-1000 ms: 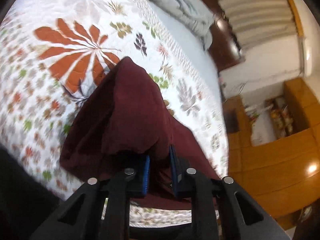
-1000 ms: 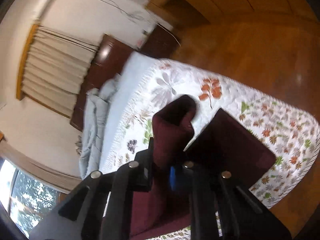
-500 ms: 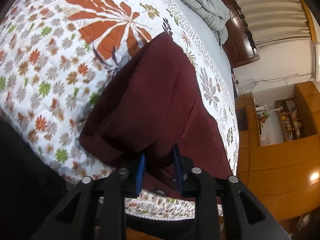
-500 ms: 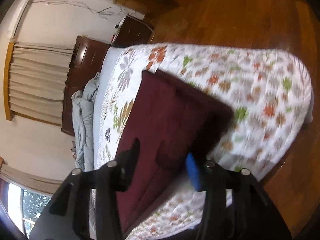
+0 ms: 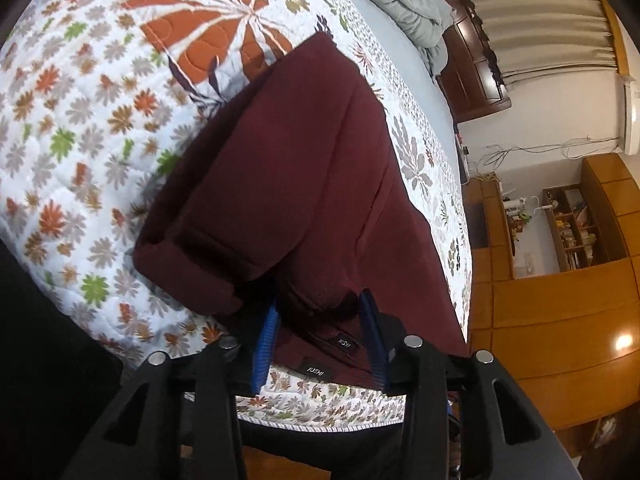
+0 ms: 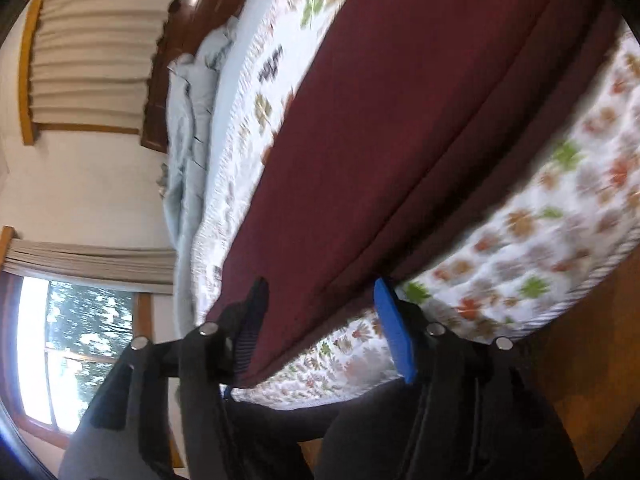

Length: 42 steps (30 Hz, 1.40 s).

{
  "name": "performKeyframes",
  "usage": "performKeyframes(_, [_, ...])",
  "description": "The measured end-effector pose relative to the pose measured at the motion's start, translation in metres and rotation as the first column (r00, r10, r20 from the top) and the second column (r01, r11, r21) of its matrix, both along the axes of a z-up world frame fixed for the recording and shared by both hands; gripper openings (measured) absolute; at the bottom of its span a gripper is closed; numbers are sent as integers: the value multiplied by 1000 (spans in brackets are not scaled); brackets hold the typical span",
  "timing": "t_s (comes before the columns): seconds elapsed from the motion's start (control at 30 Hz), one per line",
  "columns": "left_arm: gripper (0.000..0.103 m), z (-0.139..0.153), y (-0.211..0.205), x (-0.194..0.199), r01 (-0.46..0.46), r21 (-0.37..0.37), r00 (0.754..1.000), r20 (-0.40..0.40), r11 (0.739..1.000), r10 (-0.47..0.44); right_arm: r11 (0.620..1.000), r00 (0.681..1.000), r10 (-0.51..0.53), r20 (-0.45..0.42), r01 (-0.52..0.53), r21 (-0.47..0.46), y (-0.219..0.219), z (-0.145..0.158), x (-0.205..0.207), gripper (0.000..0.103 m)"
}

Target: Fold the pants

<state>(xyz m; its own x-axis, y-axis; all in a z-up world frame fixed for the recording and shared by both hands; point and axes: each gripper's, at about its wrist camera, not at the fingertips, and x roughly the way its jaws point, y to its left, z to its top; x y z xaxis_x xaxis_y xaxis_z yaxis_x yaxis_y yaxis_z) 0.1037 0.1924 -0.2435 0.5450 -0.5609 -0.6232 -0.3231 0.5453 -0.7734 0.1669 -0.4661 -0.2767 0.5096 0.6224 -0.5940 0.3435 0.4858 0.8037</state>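
Dark maroon pants [image 5: 296, 184] lie folded over on the floral bedspread [image 5: 80, 128], near the bed's front edge. My left gripper [image 5: 320, 320] is open, its blue pads on either side of the folded hem end, with the cloth loose between them. In the right wrist view the pants [image 6: 380, 132] lie flat as a long folded strip. My right gripper [image 6: 320, 312] is open wide at the strip's near edge and holds nothing.
A crumpled grey-blue blanket [image 5: 404, 4] lies at the head of the bed by a dark wooden headboard [image 5: 472, 64]. Wooden cabinets and shelves [image 5: 568, 224] stand beyond the bed. The wooden floor [image 6: 580, 400] lies below the bed's edge.
Both grippers have lowered the folded pants onto the bed and opened. The right let go first, then the left. The pants now lie flat and doubled.
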Motion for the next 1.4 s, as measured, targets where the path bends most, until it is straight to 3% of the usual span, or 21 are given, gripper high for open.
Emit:
performKeyframes(0.07, [37,0,-1,1,-3,8,1000,-2,1000,3,999,1000,-10,-17,9,-42,8,2,7,62])
performKeyframes(0.1, [28,1,-1,1,-1,21,1000,-2,1000,1,999,999,-19,-26,17,-48,9,2,9,55])
performKeyframes(0.13, [24,2,-3,3,-1,38,1000,-4,999,2,998,999,-27,-34,25,-60,10,1,11,29])
performKeyframes(0.17, [20,2,-4,2,-2,44,1000,-3,999,2,995,999,-24,-39,20,-95,12,3,13,13])
performKeyframes(0.2, [19,2,-4,1,-6,42,1000,-3,999,6,994,999,-22,-38,18,-106,16,2,13,9])
performKeyframes(0.5, [17,-2,2,-17,-45,-21,999,7,999,45,990,999,3,-53,-10,-140,13,-3,5,9])
performKeyframes(0.6, [17,4,5,-17,-24,-10,999,24,1000,24,988,996,29,-85,-41,-146,22,11,11,25])
performKeyframes(0.67, [18,8,2,-9,14,18,1000,11,1000,-15,956,985,154,-79,-168,-239,53,32,10,31])
performKeyframes(0.7, [21,6,1,-8,25,16,1000,-4,1000,-25,895,956,291,-46,-289,-340,88,49,8,31])
performKeyframes(0.73, [23,5,0,-6,30,9,999,-14,1000,-29,804,907,421,-15,-381,-457,125,64,3,31])
performKeyframes(0.8, [27,2,1,-7,23,-5,1000,-4,1000,-23,569,775,631,20,-446,-691,194,85,-14,31])
performKeyframes(0.83, [29,0,3,-7,20,-19,1000,3,1000,-19,424,693,721,20,-418,-804,229,91,-26,31])
performKeyframes(0.87, [33,-2,5,-8,6,-41,1000,7,999,-6,260,587,810,11,-342,-903,266,92,-41,29])
performKeyframes(0.93, [40,-7,10,-8,-9,-78,1000,8,997,10,10,446,892,-72,-180,-984,317,78,-59,30])
performKeyframes(1.0, [42,-10,16,-9,-13,-88,1000,8,996,14,-128,357,922,-153,-93,-987,346,61,-60,30])
performKeyframes(1.07, [44,-10,18,-9,-10,-81,1000,13,997,11,-207,291,933,-213,-53,-977,364,46,-57,30])
performKeyframes(1.17, [44,-13,20,-7,-6,-90,1000,10,996,7,-271,243,932,-270,-29,-962,374,30,-56,31])
performKeyframes(1.23, [43,-14,20,-6,-7,-96,1000,8,995,7,-294,213,930,-299,-55,-954,376,23,-53,37])
performKeyframes(1.3, [29,-15,18,-7,0,-76,1000,-3,997,-1,-331,204,920,-335,-51,-942,378,13,-52,33])
performKeyframes(1.33, [24,-15,18,-6,7,-59,1000,-7,998,-7,-343,206,914,-349,-65,-937,378,9,-51,16])
performKeyframes(1.4, [19,-12,19,-7,10,-49,1000,-6,999,-10,-320,215,919,-331,-85,-944,378,13,-51,13])
